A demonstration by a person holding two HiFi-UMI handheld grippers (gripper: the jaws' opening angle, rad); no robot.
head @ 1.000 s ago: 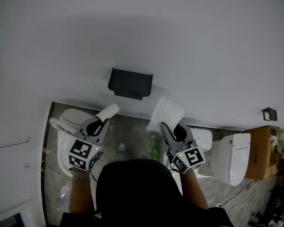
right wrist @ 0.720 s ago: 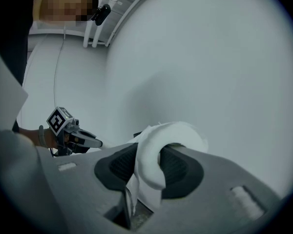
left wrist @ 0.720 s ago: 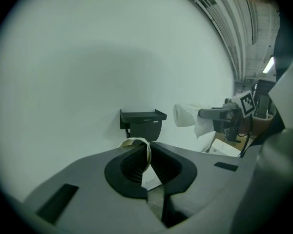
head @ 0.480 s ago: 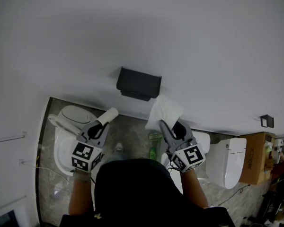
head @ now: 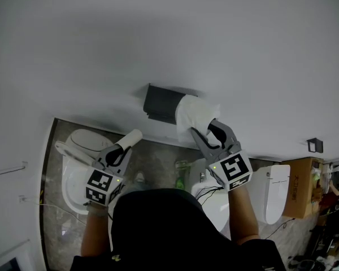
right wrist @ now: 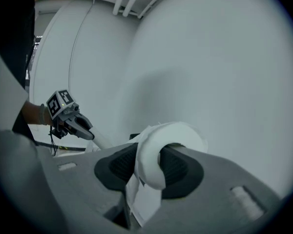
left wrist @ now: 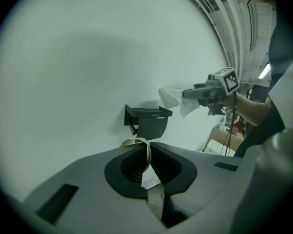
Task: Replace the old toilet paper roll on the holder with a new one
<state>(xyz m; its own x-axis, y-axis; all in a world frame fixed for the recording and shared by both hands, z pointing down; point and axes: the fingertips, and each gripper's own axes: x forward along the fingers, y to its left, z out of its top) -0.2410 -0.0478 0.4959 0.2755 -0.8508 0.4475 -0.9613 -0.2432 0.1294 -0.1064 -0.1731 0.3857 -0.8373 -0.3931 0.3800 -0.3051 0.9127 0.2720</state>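
A black wall holder (head: 161, 103) hangs on the white wall. My right gripper (head: 202, 127) is shut on the wall of a new white toilet roll (head: 195, 113), which sits against the holder's right end. In the right gripper view the roll (right wrist: 168, 140) is pinched between the jaws, a loose sheet hanging down. My left gripper (head: 120, 150) is lower left of the holder, shut on the old cardboard tube (head: 130, 139). In the left gripper view the tube (left wrist: 145, 152) is squashed between the jaws, with the holder (left wrist: 149, 121) beyond and the right gripper (left wrist: 205, 92) beside it.
A white toilet (head: 79, 168) stands on the stone floor at lower left and another toilet (head: 274, 191) at right. A green bottle (head: 182, 179) stands between them. A cardboard box (head: 302, 185) sits at far right. A small black fixture (head: 314, 145) is on the wall.
My right gripper has risen and rolled, carrying the new roll up to the holder's right end. The left gripper with the tube has sunk a little.
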